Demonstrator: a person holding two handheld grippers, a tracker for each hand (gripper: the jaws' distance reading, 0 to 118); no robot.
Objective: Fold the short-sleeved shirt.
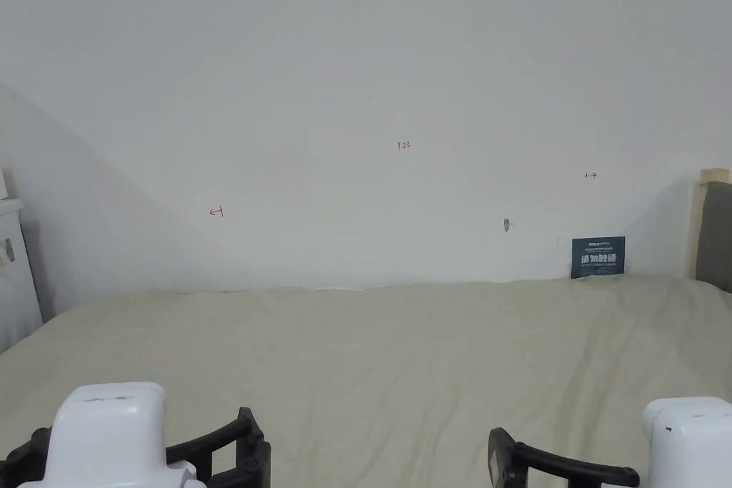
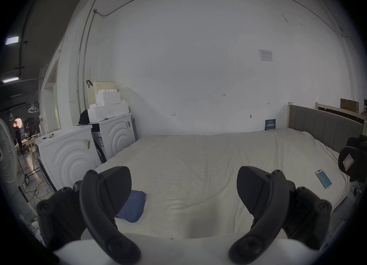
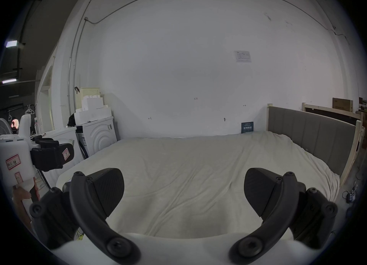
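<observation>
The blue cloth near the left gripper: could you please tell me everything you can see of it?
The blue cloth is dark blue, soft-looking fabric lying folded in a flat, compact bundle on the cream sheet of the bed, near its left edge. The left gripper, jaws wide apart and empty, hangs in front and hides part of it. Nothing visibly touches it but the sheet.

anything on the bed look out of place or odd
A phone lies loose on the bed sheet near its right edge, where folding could knock it. A folded blue cloth sits at the left edge. Both grippers hang open.
</observation>
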